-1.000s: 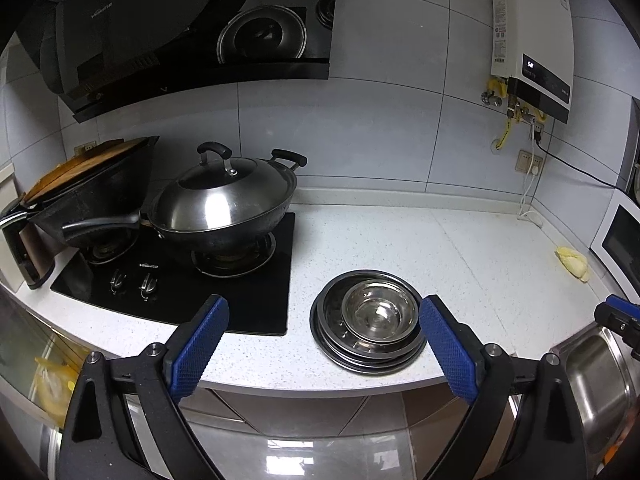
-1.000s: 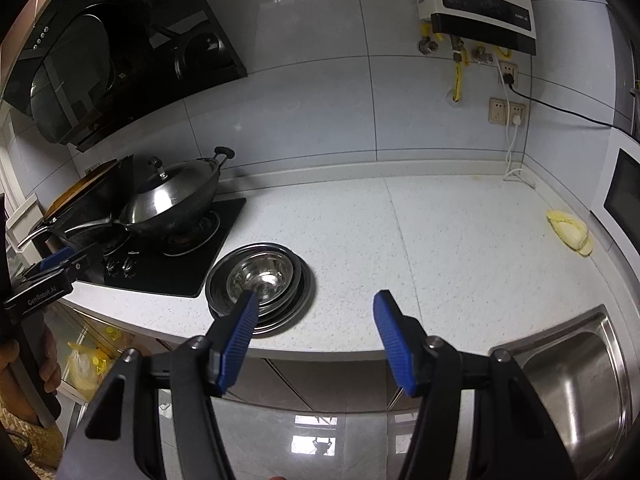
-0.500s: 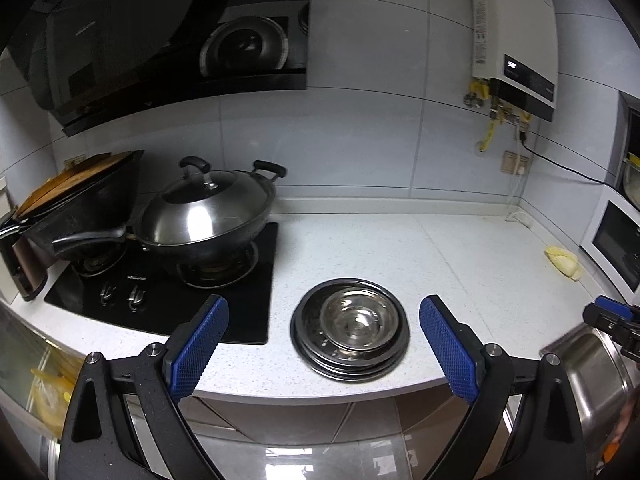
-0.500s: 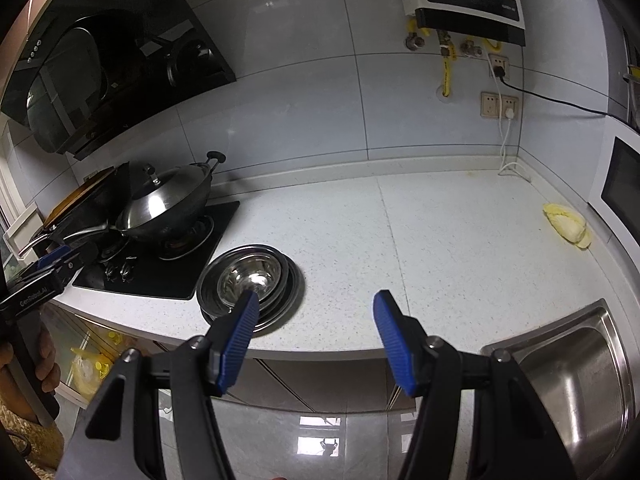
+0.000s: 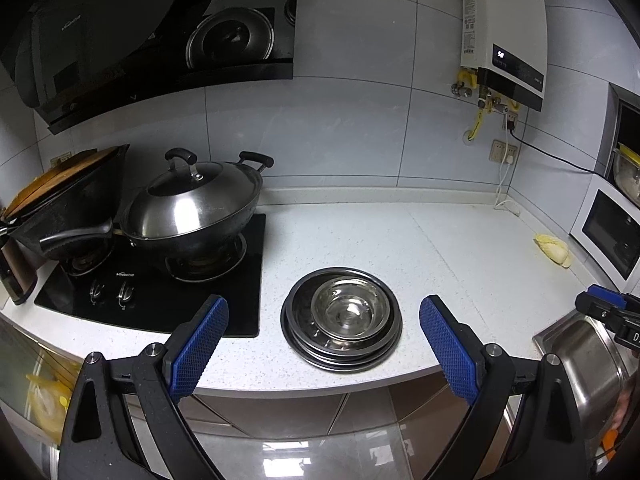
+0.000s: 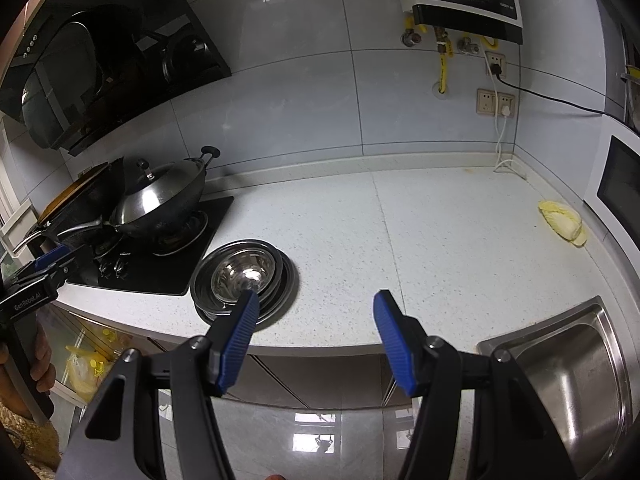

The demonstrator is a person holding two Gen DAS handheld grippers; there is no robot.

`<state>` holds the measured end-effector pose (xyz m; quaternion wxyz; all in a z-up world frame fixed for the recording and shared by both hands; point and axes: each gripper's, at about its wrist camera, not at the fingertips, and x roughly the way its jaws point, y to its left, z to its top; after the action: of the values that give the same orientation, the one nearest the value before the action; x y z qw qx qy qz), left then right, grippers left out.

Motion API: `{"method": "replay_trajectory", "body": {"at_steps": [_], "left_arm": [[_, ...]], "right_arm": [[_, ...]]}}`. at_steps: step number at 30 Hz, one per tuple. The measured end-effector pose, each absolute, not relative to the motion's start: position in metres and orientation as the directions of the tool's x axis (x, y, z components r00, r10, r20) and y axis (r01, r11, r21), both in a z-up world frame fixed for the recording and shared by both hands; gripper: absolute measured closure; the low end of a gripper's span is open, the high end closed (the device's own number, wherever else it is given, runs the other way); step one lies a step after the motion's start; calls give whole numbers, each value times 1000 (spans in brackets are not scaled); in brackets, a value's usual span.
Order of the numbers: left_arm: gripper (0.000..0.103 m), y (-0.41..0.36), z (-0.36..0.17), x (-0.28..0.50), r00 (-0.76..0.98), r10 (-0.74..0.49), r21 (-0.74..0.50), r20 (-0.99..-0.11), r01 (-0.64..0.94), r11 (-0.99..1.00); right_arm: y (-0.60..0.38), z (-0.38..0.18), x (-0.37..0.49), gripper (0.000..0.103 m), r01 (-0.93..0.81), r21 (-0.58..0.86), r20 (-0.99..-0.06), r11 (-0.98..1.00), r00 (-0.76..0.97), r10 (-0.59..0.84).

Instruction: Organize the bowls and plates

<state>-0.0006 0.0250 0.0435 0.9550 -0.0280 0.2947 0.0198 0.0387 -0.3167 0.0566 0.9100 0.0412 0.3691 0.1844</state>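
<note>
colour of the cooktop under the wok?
Glossy black cooktop, clearest in the left wrist view.

A home kitchen. A lidded wok [image 5: 192, 208] sits on a black gas hob [image 5: 160, 288] under a range hood [image 5: 152, 32]. A steel sink [image 6: 568, 364] is set into the speckled white countertop [image 6: 420, 240], beneath a wall-mounted water heater [image 5: 504, 28].
</note>
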Motion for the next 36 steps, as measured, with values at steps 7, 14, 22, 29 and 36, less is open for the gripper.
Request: {"method": "replay_trajectory", "body": {"at_steps": [7, 14, 22, 29, 36], "left_arm": [[9, 21, 46, 3, 832, -6, -47, -555, -24, 999], [9, 8, 44, 12, 826, -53, -43, -561, 35, 998], [9, -10, 43, 18, 818, -106, -44, -565, 98, 994], [9, -17, 43, 17, 815, -126, -48, -566, 120, 992], [9, -16, 42, 16, 812, -113, -44, -572, 107, 993]], "right_arm": [[-329, 57, 32, 45, -244, 220, -653, 945, 683, 328], [-355, 56, 26, 45, -137, 245, -655, 960, 707, 268], [-372, 52, 15, 45, -69, 238, -671, 969, 710, 216], [-373, 53, 10, 45, -64, 210, -679, 976, 708, 192], [-368, 52, 9, 45, -89, 182, -690, 979, 698, 192]]}}
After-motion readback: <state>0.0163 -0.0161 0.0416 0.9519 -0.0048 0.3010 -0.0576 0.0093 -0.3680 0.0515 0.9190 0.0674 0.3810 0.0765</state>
